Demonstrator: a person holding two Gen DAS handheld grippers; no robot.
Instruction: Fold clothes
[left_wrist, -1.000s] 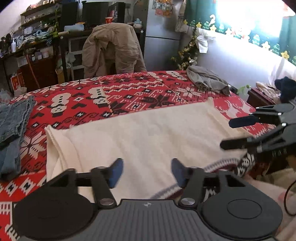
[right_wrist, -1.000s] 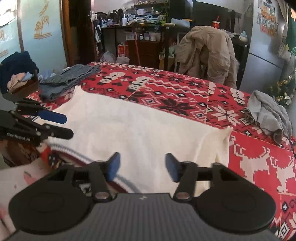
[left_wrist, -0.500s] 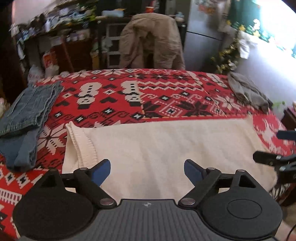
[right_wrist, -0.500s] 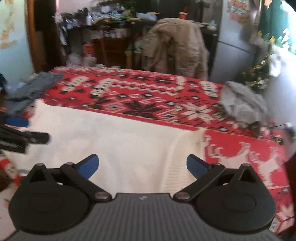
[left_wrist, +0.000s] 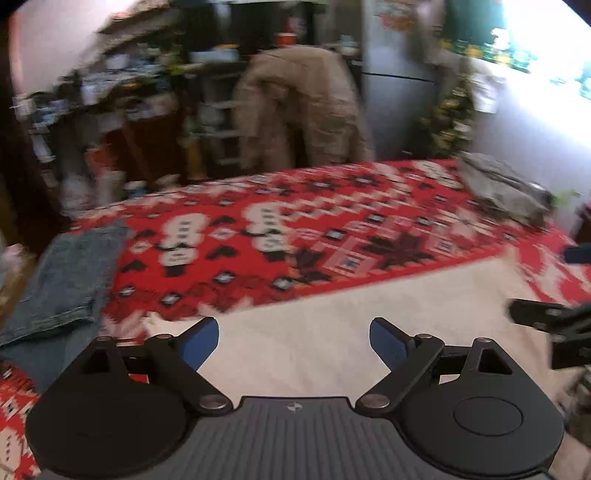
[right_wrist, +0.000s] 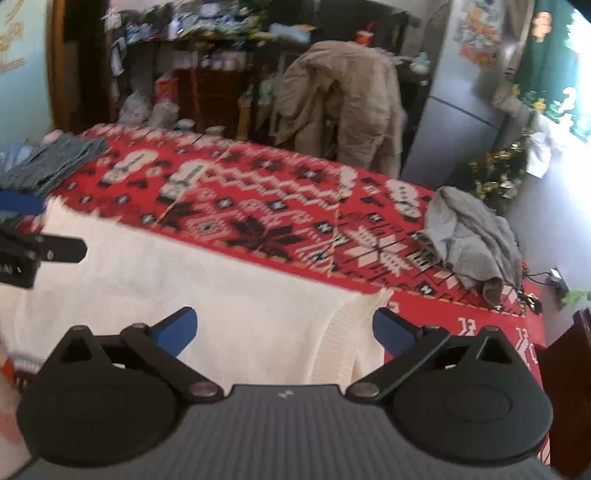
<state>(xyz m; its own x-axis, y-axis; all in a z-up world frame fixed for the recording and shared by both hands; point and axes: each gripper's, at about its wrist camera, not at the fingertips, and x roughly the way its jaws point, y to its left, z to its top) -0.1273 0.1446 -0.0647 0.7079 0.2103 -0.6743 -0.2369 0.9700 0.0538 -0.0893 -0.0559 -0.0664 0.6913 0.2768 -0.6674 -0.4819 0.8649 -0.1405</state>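
A cream knitted sweater (left_wrist: 351, 332) lies folded flat across the near side of the red patterned bedspread (left_wrist: 332, 229); in the right wrist view the sweater (right_wrist: 229, 295) shows its ribbed hem at the right. My left gripper (left_wrist: 293, 338) hovers above the sweater's left part, open, with nothing between its blue pads. My right gripper (right_wrist: 284, 328) hangs over the ribbed hem end, open and empty. Each gripper shows at the edge of the other's view, the right gripper (left_wrist: 554, 291) and the left gripper (right_wrist: 33, 229).
Folded blue jeans (left_wrist: 70, 277) lie at the bed's left edge. A crumpled grey garment (right_wrist: 472, 236) sits at the far right of the bedspread (right_wrist: 277, 206). Behind the bed stand a chair draped with a tan coat (right_wrist: 343, 99), cluttered shelves and a grey fridge (right_wrist: 454, 129).
Both grippers opened wide and drew back and up from the sweater. The sweater's near patterned edge, seen earlier by the pads, is now mostly out of sight.
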